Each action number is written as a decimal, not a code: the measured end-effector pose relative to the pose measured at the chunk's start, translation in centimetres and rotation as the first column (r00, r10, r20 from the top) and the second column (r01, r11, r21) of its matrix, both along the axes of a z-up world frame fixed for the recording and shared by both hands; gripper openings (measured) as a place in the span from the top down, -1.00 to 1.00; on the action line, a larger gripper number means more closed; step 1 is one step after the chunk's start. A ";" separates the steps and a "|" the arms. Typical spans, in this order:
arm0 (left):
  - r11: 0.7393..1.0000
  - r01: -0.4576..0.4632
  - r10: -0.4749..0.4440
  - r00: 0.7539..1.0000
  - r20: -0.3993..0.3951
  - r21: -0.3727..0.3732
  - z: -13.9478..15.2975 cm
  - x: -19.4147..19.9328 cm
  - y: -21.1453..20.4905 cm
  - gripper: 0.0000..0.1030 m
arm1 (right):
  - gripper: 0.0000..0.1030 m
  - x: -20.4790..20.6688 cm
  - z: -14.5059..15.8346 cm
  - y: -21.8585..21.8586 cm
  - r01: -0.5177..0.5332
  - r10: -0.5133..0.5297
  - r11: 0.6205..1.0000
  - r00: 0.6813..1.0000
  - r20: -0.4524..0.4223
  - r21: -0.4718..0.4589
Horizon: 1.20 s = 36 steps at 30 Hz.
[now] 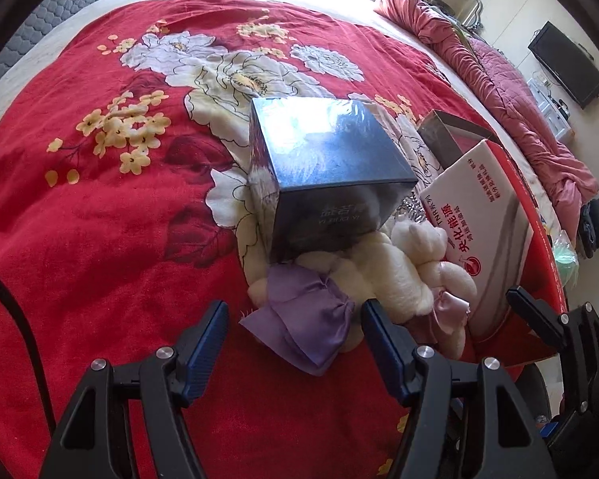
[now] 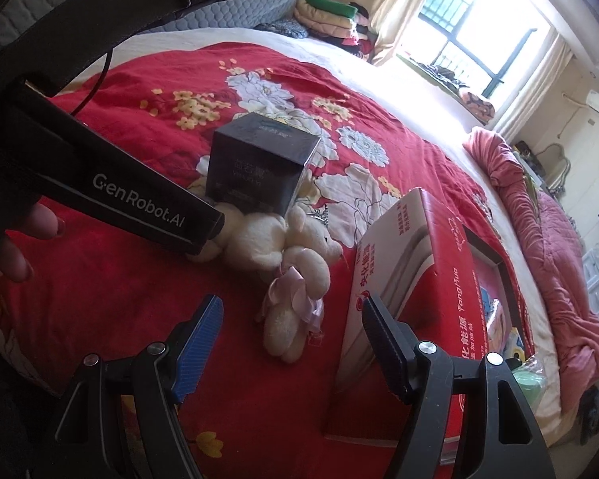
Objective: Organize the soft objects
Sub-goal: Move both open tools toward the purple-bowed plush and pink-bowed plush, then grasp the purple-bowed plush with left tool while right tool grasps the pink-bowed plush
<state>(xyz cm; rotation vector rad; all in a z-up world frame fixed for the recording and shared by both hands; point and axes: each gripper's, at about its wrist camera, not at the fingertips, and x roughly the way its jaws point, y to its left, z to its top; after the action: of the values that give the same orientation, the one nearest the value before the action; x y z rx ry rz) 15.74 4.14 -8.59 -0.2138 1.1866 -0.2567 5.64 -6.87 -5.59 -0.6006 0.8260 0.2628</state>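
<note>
Two cream plush bears [image 1: 383, 275] lie in a heap on the red flowered blanket [image 1: 100, 219]. A dark blue box [image 1: 327, 167] rests on top of them. My left gripper [image 1: 295, 319] is open, and one bear's purple satin bow [image 1: 303, 315] lies between its fingers, untouched by the pads. My right gripper [image 2: 293, 331] is open too. It hovers over the smaller bear [image 2: 299, 279], which has a pink bow [image 2: 295, 291]. A red and white carton [image 2: 431, 279] stands just right of the bears, close to the right gripper's outer finger [image 2: 383, 339].
The left tool's black body [image 2: 139, 199] crosses the right wrist view, with a person's fingers [image 2: 32, 227] behind it. A crumpled pink quilt [image 1: 519, 92] runs along the bed's right edge. Folded clothes [image 2: 331, 12] are stacked by the headboard. A green item [image 1: 565, 259] lies beyond the carton.
</note>
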 end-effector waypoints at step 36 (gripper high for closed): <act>0.982 -0.049 0.079 0.983 0.164 -0.181 4.7 -3.2 1.9 0.22 | 0.56 2.7 2.8 -5.4 -0.023 0.005 0.986 0.994 0.106 0.167</act>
<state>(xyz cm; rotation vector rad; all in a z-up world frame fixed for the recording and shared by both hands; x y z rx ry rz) 12.52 6.02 -3.88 -0.3776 0.9858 -0.3177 8.30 -12.24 -2.77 -0.4586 0.6909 0.3081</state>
